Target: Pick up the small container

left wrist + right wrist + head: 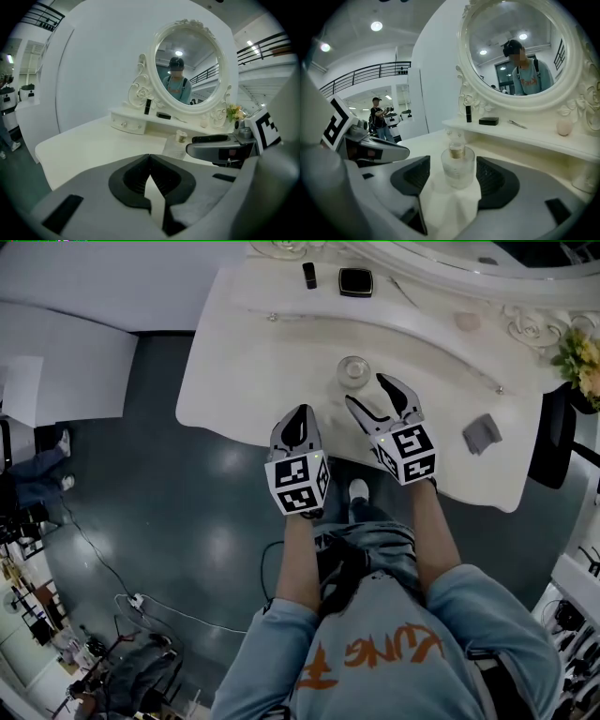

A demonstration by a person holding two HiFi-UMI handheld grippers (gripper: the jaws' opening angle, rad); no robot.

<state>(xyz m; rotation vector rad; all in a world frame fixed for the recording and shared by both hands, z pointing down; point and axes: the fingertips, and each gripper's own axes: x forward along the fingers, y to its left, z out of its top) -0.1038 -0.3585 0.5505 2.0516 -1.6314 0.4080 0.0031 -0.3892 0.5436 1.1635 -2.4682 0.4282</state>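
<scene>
The small container (353, 370) is a clear glass bottle with a gold collar and a clear stopper, upright on the white dressing table (244, 362). My right gripper (367, 390) is open just in front of it. In the right gripper view the bottle (458, 166) stands between the two dark pads (415, 176), with a gap on each side. My left gripper (298, 418) is shut and empty at the table's near edge, left of the right one. In the left gripper view the bottle (178, 143) stands beyond the shut left gripper (150, 161), beside the right gripper's finger (211, 139).
A raised shelf under the oval mirror (520, 51) carries a black tube (309, 276), a black flat case (355, 282) and a pale round thing (468, 322). A grey folded item (481, 434) lies at the table's right. Flowers (583, 357) stand at the far right.
</scene>
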